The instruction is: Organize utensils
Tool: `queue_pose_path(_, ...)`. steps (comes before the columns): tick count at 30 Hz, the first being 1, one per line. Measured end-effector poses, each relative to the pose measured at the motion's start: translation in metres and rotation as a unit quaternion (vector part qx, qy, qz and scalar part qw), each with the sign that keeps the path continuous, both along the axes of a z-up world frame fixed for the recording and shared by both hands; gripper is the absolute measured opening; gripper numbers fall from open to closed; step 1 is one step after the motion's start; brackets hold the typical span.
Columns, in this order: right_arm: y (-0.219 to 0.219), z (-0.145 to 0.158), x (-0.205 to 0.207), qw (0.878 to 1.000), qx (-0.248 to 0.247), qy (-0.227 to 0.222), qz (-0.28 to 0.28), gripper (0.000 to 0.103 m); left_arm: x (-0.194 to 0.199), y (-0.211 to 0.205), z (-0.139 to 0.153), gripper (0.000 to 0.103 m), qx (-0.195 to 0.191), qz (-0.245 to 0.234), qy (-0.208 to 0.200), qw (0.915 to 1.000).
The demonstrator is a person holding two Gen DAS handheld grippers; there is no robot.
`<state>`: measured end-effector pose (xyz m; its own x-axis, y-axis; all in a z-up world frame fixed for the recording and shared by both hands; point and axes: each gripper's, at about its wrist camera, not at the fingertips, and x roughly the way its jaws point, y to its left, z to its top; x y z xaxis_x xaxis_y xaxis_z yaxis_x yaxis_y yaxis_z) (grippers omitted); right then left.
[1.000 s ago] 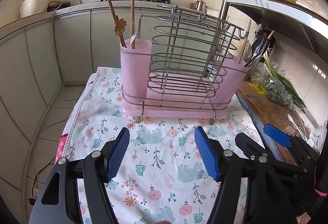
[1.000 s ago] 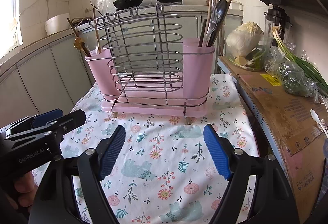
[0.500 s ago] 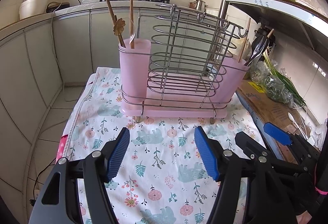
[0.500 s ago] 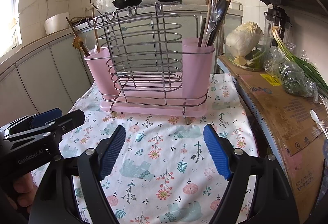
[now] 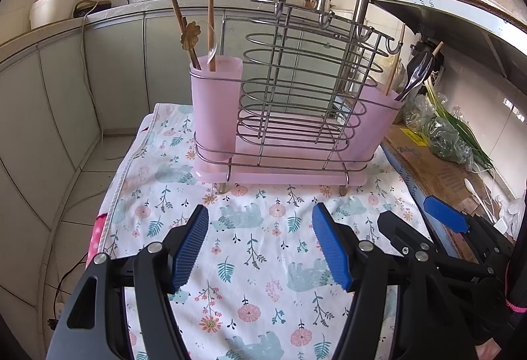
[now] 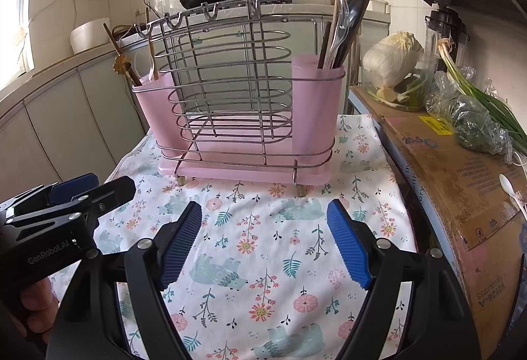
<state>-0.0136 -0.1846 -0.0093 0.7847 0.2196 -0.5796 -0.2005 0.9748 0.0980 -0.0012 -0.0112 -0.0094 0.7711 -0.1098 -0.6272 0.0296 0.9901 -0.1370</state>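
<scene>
I judged the sorting nearly done or paused between picks: nothing lay loose on the floral cloth (image 5: 250,261), and both my claws were empty. My left gripper (image 5: 260,244) hung low over the near cloth, fingers spread wide apart, with the rack (image 5: 296,103) standing far ahead of it, well apart. In the rack's left pink cup (image 5: 214,106) stood wooden-handled utensils (image 5: 184,27), leaning; the wire middle section held nothing. In the right pink cup (image 6: 316,106) stood chopsticks and dark cutlery (image 6: 346,30), upright. My right gripper (image 6: 265,243) also hovered over the near cloth, fingers spread, the rack far ahead. Farther right, a white spoon (image 6: 509,187) lay on the cardboard (image 6: 444,162); if that was next, my right claw needed to swing right and close on its thin handle.
</scene>
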Motion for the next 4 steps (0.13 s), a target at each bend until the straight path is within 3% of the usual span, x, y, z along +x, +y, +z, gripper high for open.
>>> queue_pose_path(4, -0.0001, -0.0016, 0.0013, 1.000, -0.001, 0.003, 0.000, 0.079, 0.0013, -0.0001, -0.0020, 0.064, 0.000, 0.000, 0.003, 1.0000)
